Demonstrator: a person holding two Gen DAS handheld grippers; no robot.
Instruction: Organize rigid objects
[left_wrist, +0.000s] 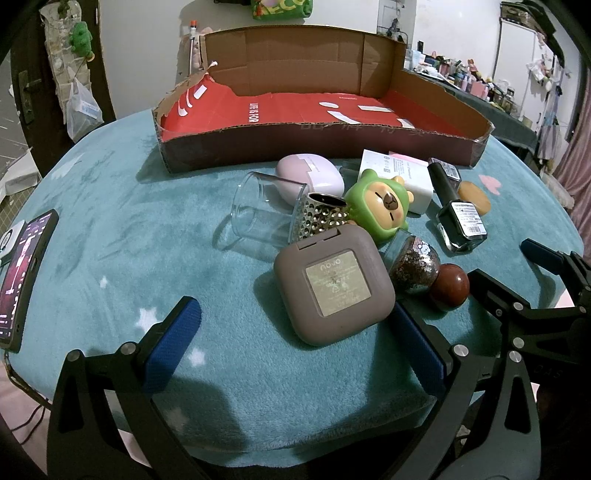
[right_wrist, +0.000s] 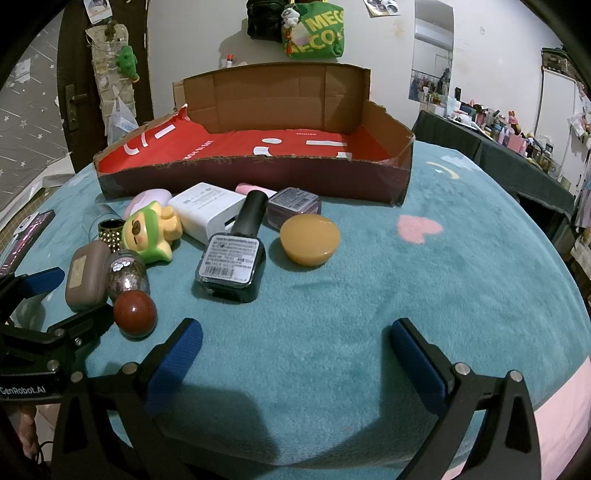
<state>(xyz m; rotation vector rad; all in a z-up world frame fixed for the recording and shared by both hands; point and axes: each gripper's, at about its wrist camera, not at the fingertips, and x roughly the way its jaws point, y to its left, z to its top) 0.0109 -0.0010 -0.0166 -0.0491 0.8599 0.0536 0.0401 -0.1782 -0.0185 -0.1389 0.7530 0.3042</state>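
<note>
Left tongs (left_wrist: 291, 343): my jaws stand wide and hold nothing; the near corner of the brown compact (left_wrist: 334, 286) lies between them, touching the right blue pad.
Right tongs (right_wrist: 295, 358): wide too, empty, over bare teal blanket (right_wrist: 369, 295) with the pile off to the left.
Surface: a soft plush blanket, so things sink slightly and can tip when nudged.
Cardboard box (left_wrist: 258, 147): behind the pile, open on top, red lining, nothing in it that I can see; I judge it the place for everything.
Brown compact: flat, stiff, smooth plastic, probably light; I would pinch it across its two straight sides, since the rounded corners may slip.
Clear glass tumbler (left_wrist: 266, 210): on its side, fragile, slick, free to roll; grip the wall near the rim, gently.
Nail polish bottle (right_wrist: 231, 264): glass, lying down; hold the square body rather than the thin black cap.
Green bear toy (left_wrist: 380, 203): rounded, looks hard, leaning on its neighbours.
Red ball (right_wrist: 135, 314): smooth and round, likely to squirt out; centre it between the pads.
Amber disc (right_wrist: 309, 240): low, domed, apart from the heap, easy for my right side.
</note>
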